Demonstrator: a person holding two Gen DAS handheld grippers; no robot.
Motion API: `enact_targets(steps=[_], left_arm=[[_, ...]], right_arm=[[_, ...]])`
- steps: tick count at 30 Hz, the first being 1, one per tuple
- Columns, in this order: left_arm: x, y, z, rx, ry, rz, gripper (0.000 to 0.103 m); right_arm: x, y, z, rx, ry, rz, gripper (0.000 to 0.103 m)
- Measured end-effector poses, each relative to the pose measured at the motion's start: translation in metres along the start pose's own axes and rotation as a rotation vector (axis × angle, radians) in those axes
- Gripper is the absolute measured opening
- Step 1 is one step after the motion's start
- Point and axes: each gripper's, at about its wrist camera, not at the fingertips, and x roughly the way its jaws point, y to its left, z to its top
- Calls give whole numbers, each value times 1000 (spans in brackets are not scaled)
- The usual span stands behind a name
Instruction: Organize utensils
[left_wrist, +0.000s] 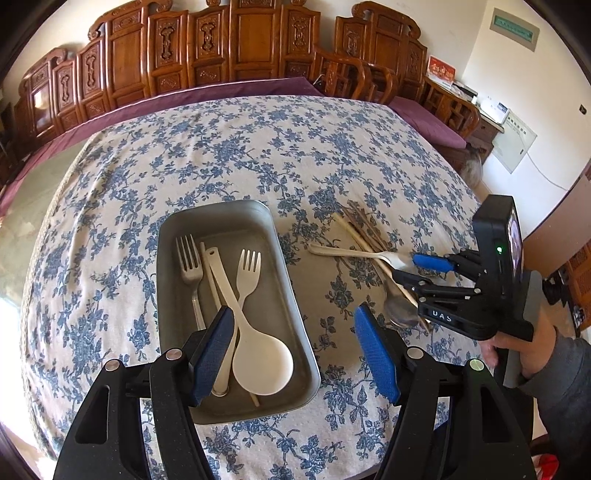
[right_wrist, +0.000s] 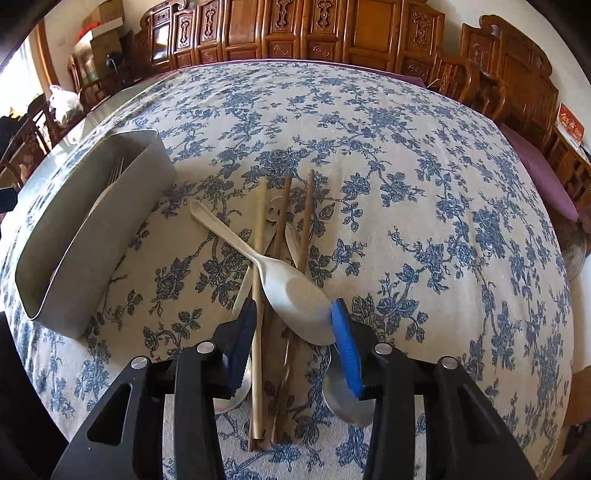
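Over a table draped in a white cloth printed with blue flowers: a rectangular grey metal tray with rounded corners, holding a silver metal fork, a cream plastic fork and a cream plastic serving spoon with a round bowl, the two cream handles crossing near the middle of the tray. Also a pale chopstick running lengthwise under them.

Above the near end of that tray, the left gripper with blue textured pads, spread wide and holding nothing; left pad over the spoon handle, right pad over the cloth just beside the tray's right wall.

To the right of the tray, apart from it, a loose heap on the cloth: a cream plastic spoon lying diagonally across brown and tan wooden chopsticks, with a shiny steel spoon at the near edge of the heap and a small pale piece with a smiling face beneath the sticks.

Down at that heap, the right gripper with blue pads, partly open, straddling the bowl of the cream spoon and the chopstick ends; right pad touching or nearly touching the bowl's rim, left pad beside the tan stick. No firm grip visible.

Behind the table, carved brown wooden panels and a purple cushion.
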Motion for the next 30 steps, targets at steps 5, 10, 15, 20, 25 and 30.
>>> enact_targets(steps=[5, 10, 15, 20, 25, 30], left_arm=[[1, -2, 1, 4, 2, 0, 64], [-1, -6, 1, 12, 0, -2, 64], [-1, -10, 2, 18, 0, -5, 64], [0, -17, 4, 27, 2, -7, 64], [3, -25, 5, 39, 8, -7, 64], [11, -35, 5, 52, 22, -3, 64]], right_arm=[[4, -6, 1, 19, 13, 16, 39], [-2, -18, 4, 69, -3, 26, 26], [-8, -26, 8, 103, -32, 19, 17], [-5, -42, 12, 154, -33, 4, 3], [-6, -49, 11, 169, -43, 7, 1], [-19, -58, 2, 190, -59, 21, 1]])
